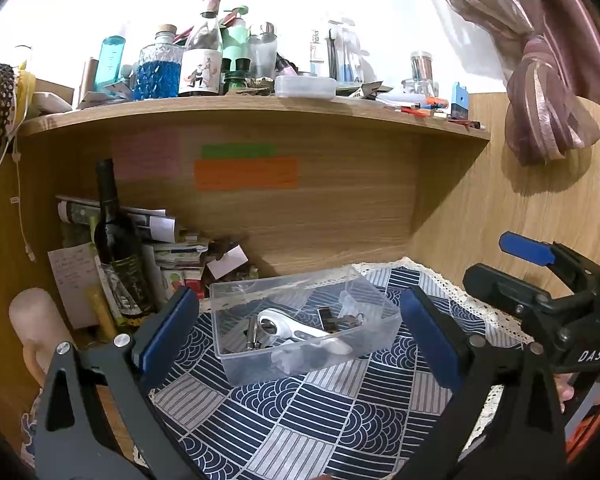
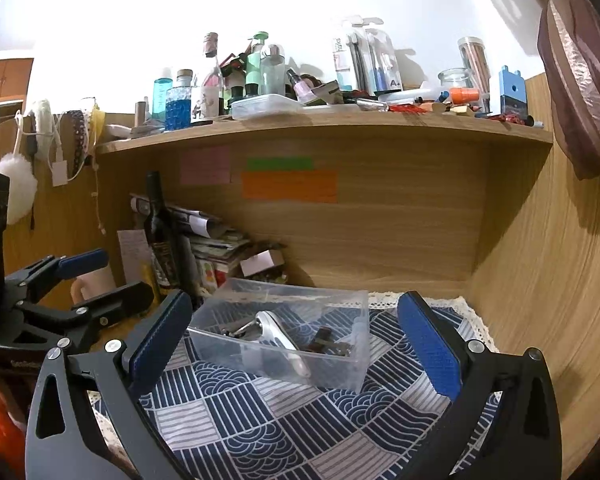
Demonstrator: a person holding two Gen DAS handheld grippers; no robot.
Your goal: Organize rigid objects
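Observation:
A clear plastic box (image 1: pixel 236 364) sits on the blue patterned cloth (image 1: pixel 300 420); it also shows in the right wrist view (image 2: pixel 340 372). Inside lie a white-handled tool (image 1: pixel 288 326) (image 2: pixel 280 340) and several small metal pieces (image 1: pixel 332 318). My left gripper (image 1: pixel 300 332) is open and empty, its blue pads on either side of the box, just in front of it. My right gripper (image 2: pixel 296 336) is open and empty, also straddling the box from the near side. Each gripper shows in the other's view, the right one (image 1: pixel 540 276) and the left one (image 2: pixel 84 276).
A dark wine bottle (image 1: pixel 118 248) and stacked papers (image 1: pixel 172 248) stand at the back left under a wooden shelf (image 1: pixel 260 110) crowded with bottles and jars. A wooden panel closes the right side. A pink curtain (image 1: pixel 548 112) hangs at upper right.

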